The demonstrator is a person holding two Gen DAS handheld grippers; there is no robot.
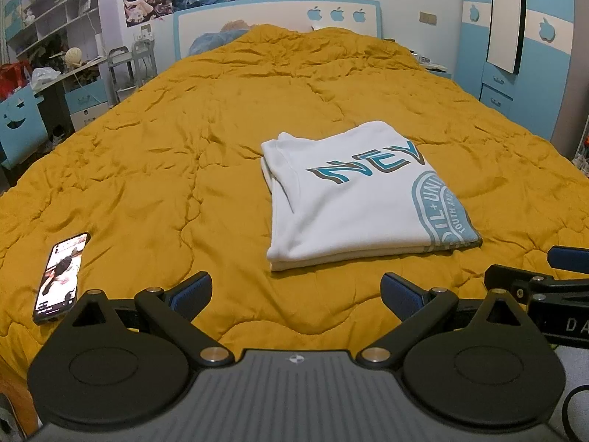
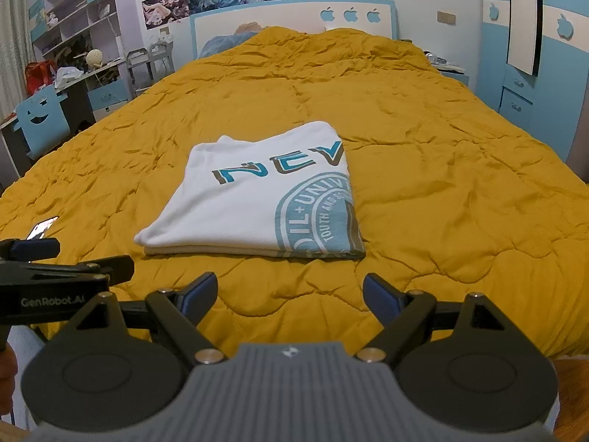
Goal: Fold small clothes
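one folded white t-shirt on the mustard bed quilt, one phone lying off left, left tool and right tool both spread wide, gripping nothing

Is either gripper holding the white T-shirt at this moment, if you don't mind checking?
No; the white T-shirt lies folded on the yellow bedspread, with the left gripper open and empty short of it.
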